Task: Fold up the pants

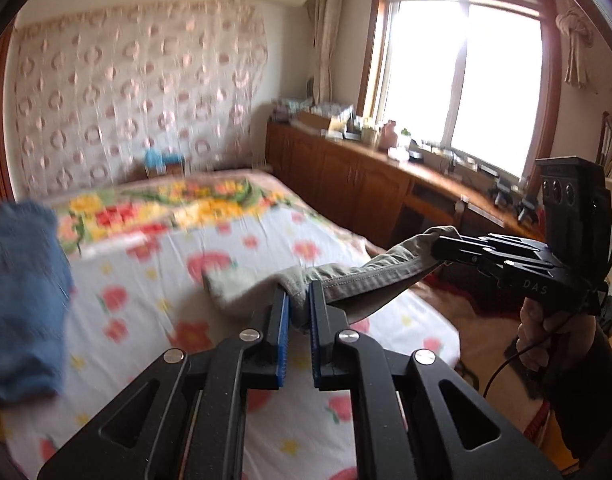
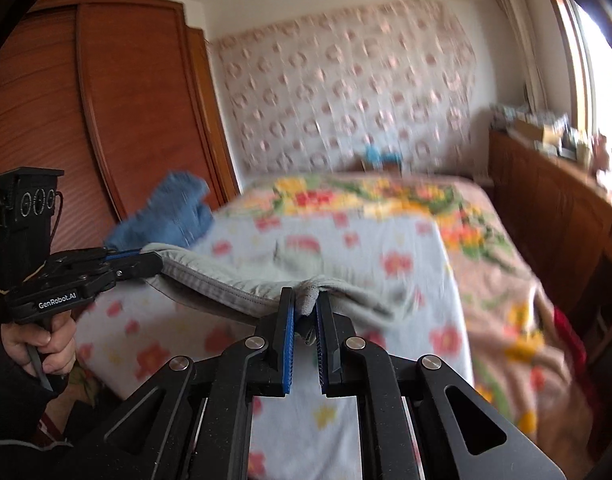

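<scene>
Grey-green pants (image 1: 370,276) hang stretched between my two grippers above the flowered bed sheet (image 1: 145,280). My left gripper (image 1: 298,298) is shut on one end of the waistband, cloth bunched between its blue pads. In the same view my right gripper (image 1: 440,244) pinches the other end, held by a hand (image 1: 546,328). In the right wrist view my right gripper (image 2: 306,304) is shut on the pants (image 2: 225,280), and my left gripper (image 2: 155,262) grips the far end at the left. The rest of the pants trails down onto the bed.
Blue clothes (image 1: 21,300) lie heaped at the bed's left side, also seen as a blue heap (image 2: 169,216). A floral blanket (image 1: 165,200) covers the head end. A wooden cabinet (image 1: 366,184) with clutter runs under the window. A wooden wardrobe (image 2: 105,120) stands at the left.
</scene>
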The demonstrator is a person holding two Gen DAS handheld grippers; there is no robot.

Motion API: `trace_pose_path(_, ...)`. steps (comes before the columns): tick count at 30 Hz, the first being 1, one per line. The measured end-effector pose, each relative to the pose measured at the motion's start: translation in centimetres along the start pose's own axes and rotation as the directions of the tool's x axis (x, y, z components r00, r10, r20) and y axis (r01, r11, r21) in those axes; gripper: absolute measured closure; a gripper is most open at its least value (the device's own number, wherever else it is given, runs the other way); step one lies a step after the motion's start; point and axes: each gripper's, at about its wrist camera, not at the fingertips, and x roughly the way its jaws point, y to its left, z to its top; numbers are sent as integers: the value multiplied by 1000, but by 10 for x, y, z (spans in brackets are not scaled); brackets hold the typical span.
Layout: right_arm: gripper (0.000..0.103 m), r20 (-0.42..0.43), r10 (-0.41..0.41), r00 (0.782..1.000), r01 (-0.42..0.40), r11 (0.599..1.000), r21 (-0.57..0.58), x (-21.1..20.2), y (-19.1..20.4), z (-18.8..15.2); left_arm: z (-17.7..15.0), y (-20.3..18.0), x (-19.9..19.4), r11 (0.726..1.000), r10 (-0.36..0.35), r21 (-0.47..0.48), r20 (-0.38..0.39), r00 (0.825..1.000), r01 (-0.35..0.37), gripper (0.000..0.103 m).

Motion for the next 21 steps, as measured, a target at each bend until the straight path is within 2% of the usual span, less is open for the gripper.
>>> trace_pose_path(6, 94, 118, 49, 992, -40, 996, -74, -32, 29, 49, 37, 7, -44, 999, 32, 17, 104, 994, -34, 94)
trace_pose_path(9, 94, 119, 30, 992, -18, 994, -104, -31, 40, 59, 46, 17, -48, 997, 77, 12, 116, 990, -79, 94)
trace_pose_path(13, 94, 102, 50, 994, -37, 992, -123, -7, 47, 62, 42, 42, -32, 994, 111, -20, 95, 989, -110, 94)
trace_pose_path(16, 94, 99, 21, 995, -3, 984, -180, 33, 49, 71, 44, 65, 1, 981, 192, 9, 73, 979, -193, 94)
trace_pose_path(19, 94, 70, 0, 998, 13, 983, -185, 77, 48, 90, 62, 86, 26, 970, 240, 12, 57, 969, -241, 94)
trace_pose_path(21, 94, 89, -37, 995, 55, 977, -208, 99, 54, 111, 84, 95, 30, 960, 274, 24, 102, 956, -278, 94)
